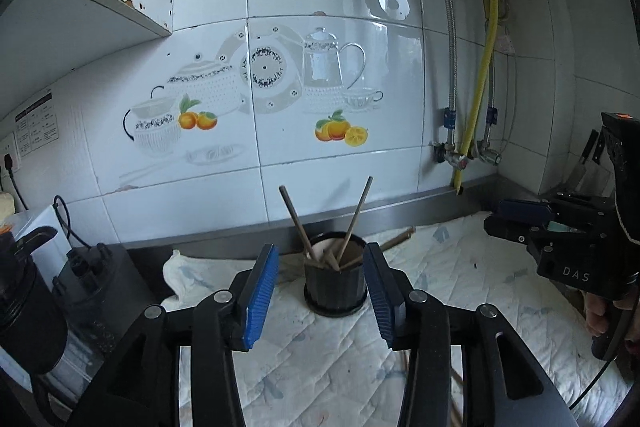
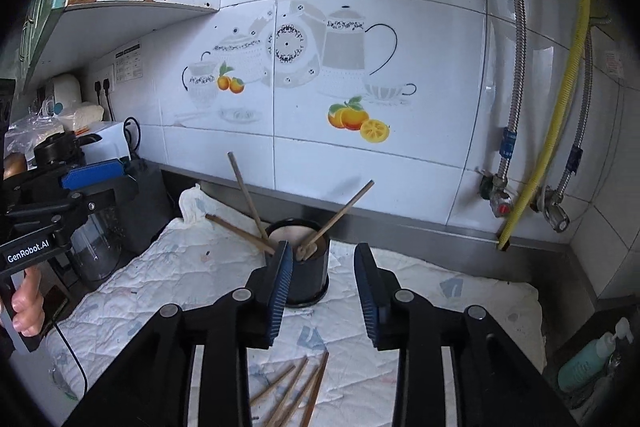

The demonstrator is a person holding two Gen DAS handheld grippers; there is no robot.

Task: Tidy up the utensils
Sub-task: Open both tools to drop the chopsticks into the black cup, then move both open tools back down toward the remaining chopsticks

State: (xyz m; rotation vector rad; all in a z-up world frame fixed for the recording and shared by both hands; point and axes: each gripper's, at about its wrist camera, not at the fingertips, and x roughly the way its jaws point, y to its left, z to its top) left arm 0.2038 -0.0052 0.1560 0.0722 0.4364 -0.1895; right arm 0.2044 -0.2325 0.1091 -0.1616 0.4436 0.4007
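Note:
A dark ribbed holder cup [image 1: 335,285] stands on the white quilted cloth [image 1: 460,279] and holds several wooden chopsticks [image 1: 356,217]. My left gripper [image 1: 320,267] is open and empty, just in front of the cup. My right gripper [image 2: 323,269] is open and empty, with the cup [image 2: 306,277] just beyond its left finger. Several loose chopsticks [image 2: 296,391] lie on the cloth below the right gripper. Another chopstick [image 2: 236,233] lies on the cloth left of the cup. The right gripper also shows at the right of the left wrist view [image 1: 520,217].
A tiled wall with a teapot picture [image 1: 260,79] runs behind the counter. Black appliances [image 1: 24,291] stand at the left. Hoses and valves [image 2: 516,195] hang at the right wall. A teal bottle [image 2: 588,359] stands at the far right. A white appliance [image 2: 108,143] sits at back left.

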